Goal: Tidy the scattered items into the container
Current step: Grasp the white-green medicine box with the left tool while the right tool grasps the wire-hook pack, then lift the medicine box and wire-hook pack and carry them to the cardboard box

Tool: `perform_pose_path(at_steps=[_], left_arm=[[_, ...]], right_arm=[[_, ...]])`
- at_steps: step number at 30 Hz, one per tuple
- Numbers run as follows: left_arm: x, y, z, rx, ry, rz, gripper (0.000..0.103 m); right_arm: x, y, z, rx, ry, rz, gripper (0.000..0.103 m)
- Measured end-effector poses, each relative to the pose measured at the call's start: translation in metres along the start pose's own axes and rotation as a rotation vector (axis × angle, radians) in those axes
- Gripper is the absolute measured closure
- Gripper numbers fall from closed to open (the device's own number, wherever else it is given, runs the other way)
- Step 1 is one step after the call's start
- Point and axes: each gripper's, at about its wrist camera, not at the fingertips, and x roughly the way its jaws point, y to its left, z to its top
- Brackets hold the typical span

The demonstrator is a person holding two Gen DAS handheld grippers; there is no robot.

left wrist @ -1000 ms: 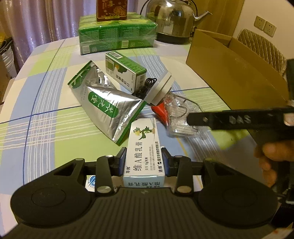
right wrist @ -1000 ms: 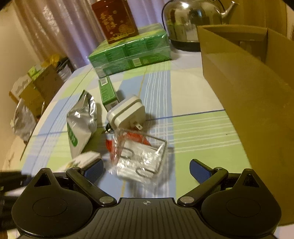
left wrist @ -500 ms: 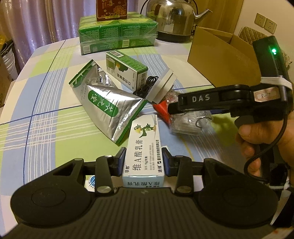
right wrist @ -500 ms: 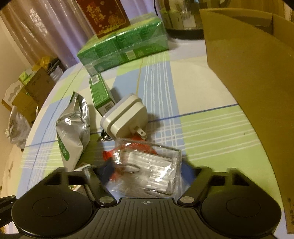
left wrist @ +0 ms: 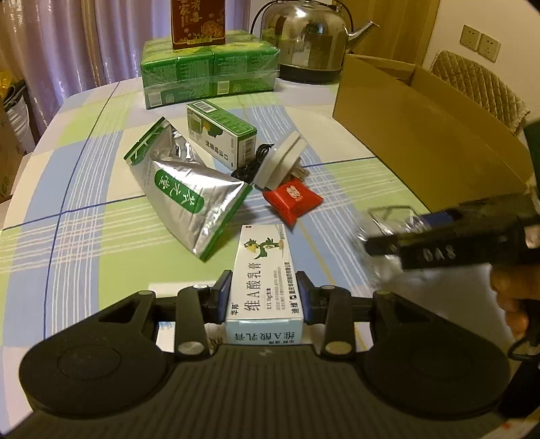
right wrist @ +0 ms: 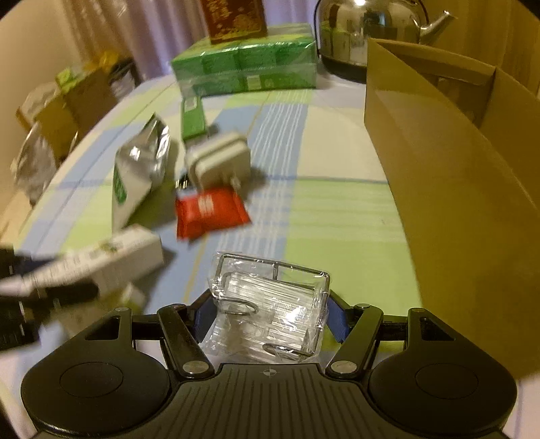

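Both claws loaded, left claw [left wrist: 264, 297] clamping white ointment carton [left wrist: 264, 277], right claw [right wrist: 270, 315] clamping clear plastic packet [right wrist: 270, 317]; several items remain beside brown cardboard box [right wrist: 438, 162].

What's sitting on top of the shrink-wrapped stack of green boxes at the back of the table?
A dark red box with gold print stands on the shrink-wrapped stack of green boxes, towards its left end. The red box's top is cut off by the frame, so anything on it cannot be seen.

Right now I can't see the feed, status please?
Left tool shut on white ointment box. Right tool shut on clear hook packet. Cardboard box open at right. Nothing blocking.
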Motion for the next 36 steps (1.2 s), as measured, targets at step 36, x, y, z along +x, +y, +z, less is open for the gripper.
perform_pose_path(at_steps=[36], left_arm=[[0.001,-0.019,-0.026,0.050,0.035,0.049,0.070]], right_arm=[[-0.008,0.004,-0.034,-0.003,-0.030,-0.051,0.039]])
